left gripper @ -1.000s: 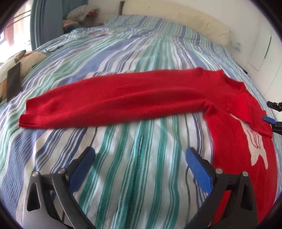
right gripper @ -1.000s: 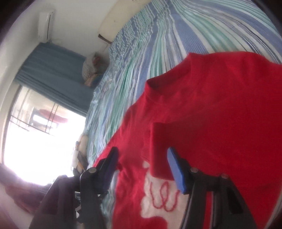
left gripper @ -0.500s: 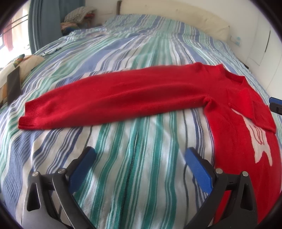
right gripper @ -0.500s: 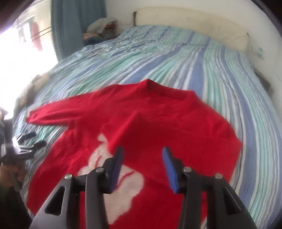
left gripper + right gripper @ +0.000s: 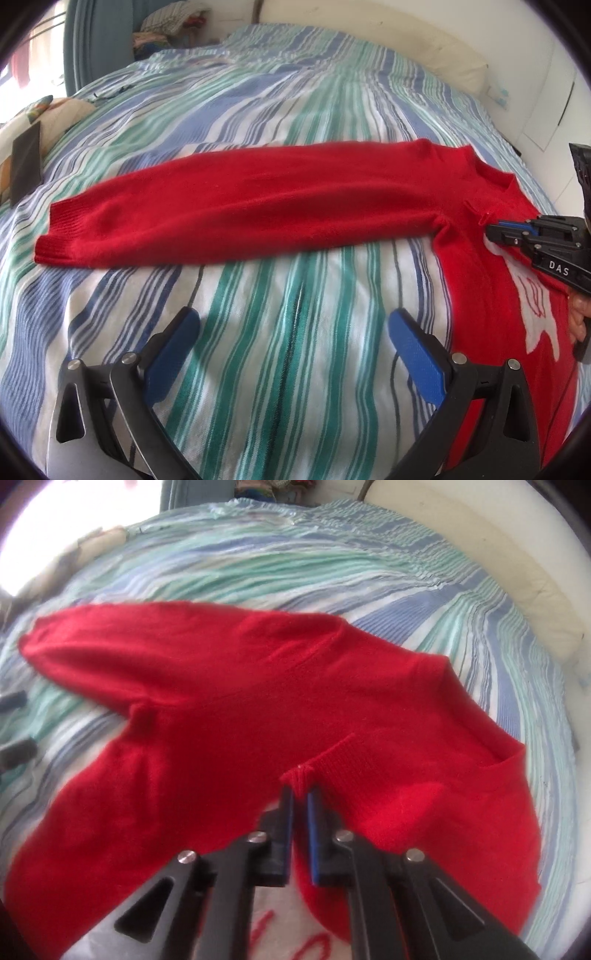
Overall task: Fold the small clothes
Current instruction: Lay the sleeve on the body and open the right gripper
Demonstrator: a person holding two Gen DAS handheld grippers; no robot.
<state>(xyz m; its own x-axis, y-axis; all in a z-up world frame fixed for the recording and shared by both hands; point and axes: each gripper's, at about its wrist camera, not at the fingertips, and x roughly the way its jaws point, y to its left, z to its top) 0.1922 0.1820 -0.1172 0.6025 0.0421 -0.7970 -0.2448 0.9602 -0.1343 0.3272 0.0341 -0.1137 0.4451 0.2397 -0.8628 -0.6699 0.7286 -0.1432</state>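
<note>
A small red sweater (image 5: 258,206) with a white front design (image 5: 535,306) lies on the striped bed. One sleeve stretches out flat to the left, its cuff (image 5: 55,236) at the far end. The other sleeve is folded across the chest, and its ribbed cuff (image 5: 332,760) is pinched in my right gripper (image 5: 300,790), which is shut on it. The right gripper also shows in the left wrist view (image 5: 495,230) at the sweater's chest. My left gripper (image 5: 291,332) is open and empty, hovering over bare sheet below the outstretched sleeve.
The bed is covered by a blue, green and white striped sheet (image 5: 280,110). A cream headboard cushion (image 5: 388,40) runs along the back. A dark flat object (image 5: 26,162) and a pillow lie at the left edge. A clothes pile (image 5: 166,26) sits by the curtain.
My right gripper has closed on the folded sleeve's cuff; it was open above the sweater before. The left gripper has stayed open in nearly the same place.
</note>
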